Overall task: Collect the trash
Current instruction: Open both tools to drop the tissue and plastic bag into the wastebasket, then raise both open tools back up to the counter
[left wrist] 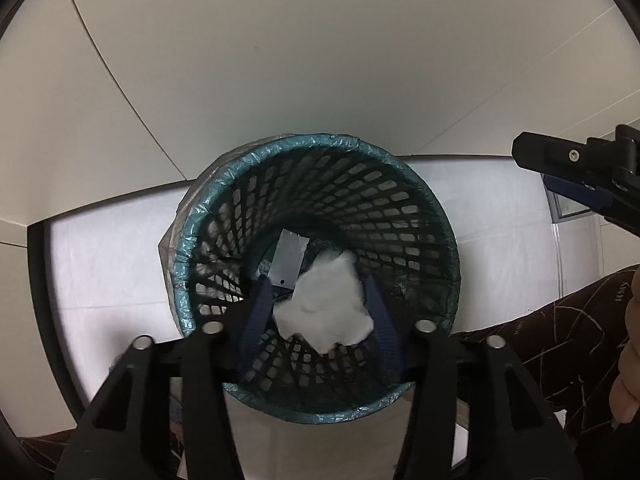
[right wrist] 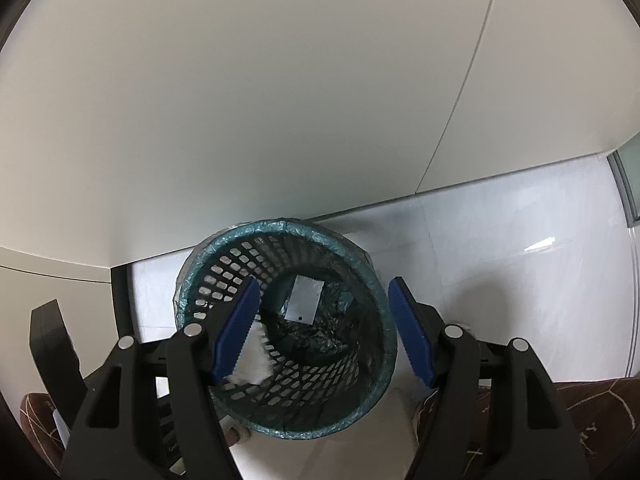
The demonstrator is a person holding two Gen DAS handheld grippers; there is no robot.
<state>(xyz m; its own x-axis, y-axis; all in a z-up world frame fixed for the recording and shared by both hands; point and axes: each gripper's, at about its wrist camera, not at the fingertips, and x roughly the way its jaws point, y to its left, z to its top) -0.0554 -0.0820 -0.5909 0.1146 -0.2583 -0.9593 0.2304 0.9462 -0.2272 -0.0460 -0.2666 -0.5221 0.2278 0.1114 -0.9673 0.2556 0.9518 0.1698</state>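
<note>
A black mesh wastebasket (left wrist: 400, 200) with a teal bag liner stands on the white floor against the wall. My left gripper (left wrist: 320, 304) is over its mouth with its blue pads spread on either side of a crumpled white tissue (left wrist: 328, 300); I cannot tell whether the pads touch it. A grey card (left wrist: 289, 258) lies at the basket's bottom. My right gripper (right wrist: 324, 320) is open and empty above the same basket (right wrist: 360, 280). The tissue (right wrist: 252, 360) shows behind its left finger (right wrist: 234, 332), and the card (right wrist: 305, 298) shows below.
White wall panels rise behind the basket. A grey-framed door or panel (right wrist: 628, 184) is at the right. My right gripper also shows in the left wrist view (left wrist: 580, 184). A dark patterned trouser leg (left wrist: 560, 340) is at the lower right.
</note>
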